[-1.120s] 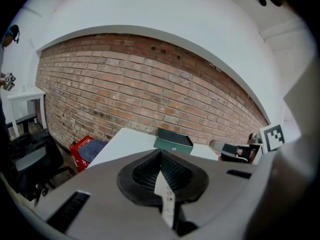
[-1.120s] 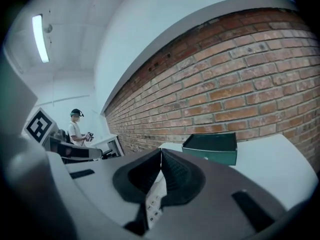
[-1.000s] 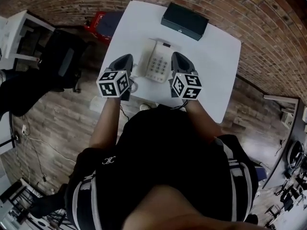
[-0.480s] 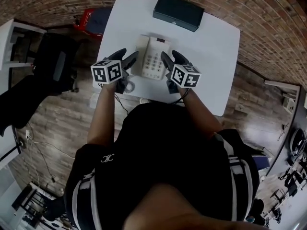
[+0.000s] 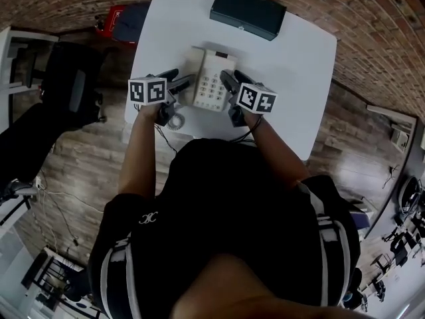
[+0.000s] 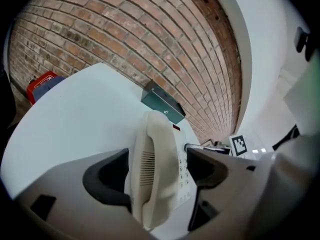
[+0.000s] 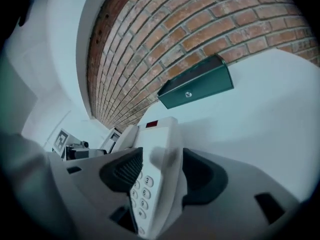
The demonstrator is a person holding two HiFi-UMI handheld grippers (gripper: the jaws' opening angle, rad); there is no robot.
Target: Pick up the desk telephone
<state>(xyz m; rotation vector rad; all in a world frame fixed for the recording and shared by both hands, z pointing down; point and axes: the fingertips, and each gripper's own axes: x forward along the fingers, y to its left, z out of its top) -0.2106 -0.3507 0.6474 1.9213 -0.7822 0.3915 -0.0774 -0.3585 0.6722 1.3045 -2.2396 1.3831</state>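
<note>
A cream desk telephone [image 5: 211, 80] lies on the white table [image 5: 292, 78], its handset [image 6: 152, 169] in the cradle on its left side. My left gripper [image 5: 178, 78] straddles the handset; its jaws are opening, and a gap shows beside the right jaw in the left gripper view [image 6: 159, 156]. My right gripper [image 5: 231, 78] straddles the phone's right edge beside the keypad [image 7: 142, 191]. Its jaws [image 7: 162, 159] are opening too, and the pads stand off the phone body.
A dark green box [image 5: 247, 10] sits at the table's far edge against the brick wall. The phone's coiled cord [image 5: 174, 119] hangs off the near table edge. A black chair [image 5: 70, 88] and a red item [image 5: 113, 20] stand on the floor to the left.
Both grippers came down and forward to the phone, and their jaws went from shut to wide. They now reach over its left and right sides.
</note>
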